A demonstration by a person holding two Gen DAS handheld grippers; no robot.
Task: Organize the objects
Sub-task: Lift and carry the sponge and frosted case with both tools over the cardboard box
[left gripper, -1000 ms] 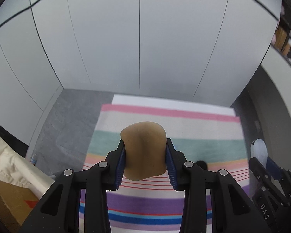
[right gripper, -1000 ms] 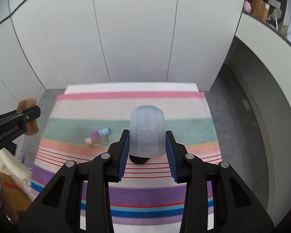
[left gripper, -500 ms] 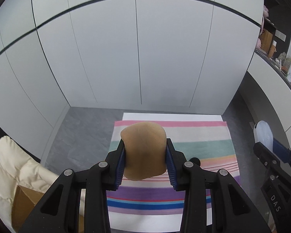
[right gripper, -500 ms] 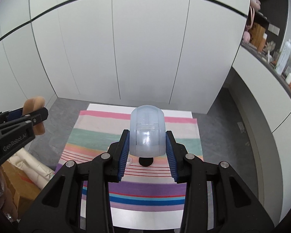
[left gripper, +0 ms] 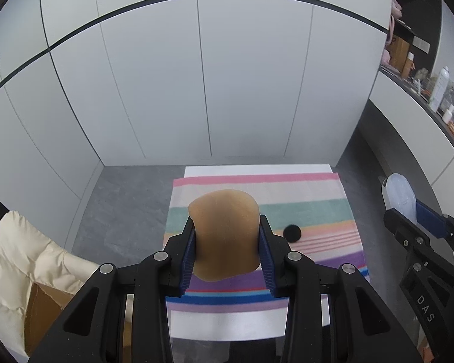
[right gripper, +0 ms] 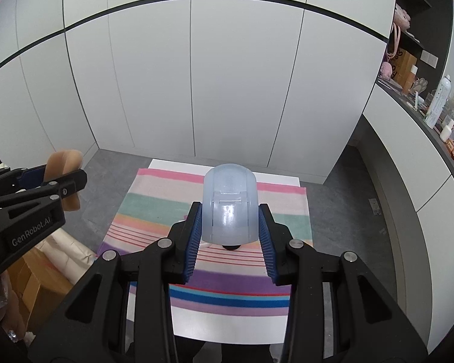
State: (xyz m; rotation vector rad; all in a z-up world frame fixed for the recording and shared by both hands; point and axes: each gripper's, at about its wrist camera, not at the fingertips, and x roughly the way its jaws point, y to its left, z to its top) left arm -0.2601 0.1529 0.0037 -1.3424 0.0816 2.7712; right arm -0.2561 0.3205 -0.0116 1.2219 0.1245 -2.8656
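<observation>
- While held well above the striped cloth (left gripper: 317, 190), left gripper (left gripper: 227, 242) is clamped on a tan rounded pad (left gripper: 225, 236).
- Right gripper (right gripper: 230, 220) is clamped on a translucent blue case (right gripper: 230, 205).
- Small black round object (left gripper: 292, 233) lies on the cloth, near the orange stripes.

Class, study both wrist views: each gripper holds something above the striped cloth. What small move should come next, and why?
Probably bring the left gripper and its tan piece toward the right gripper, which holds the pale blue case; the two are held apart in the air, so they may belong together.
</observation>
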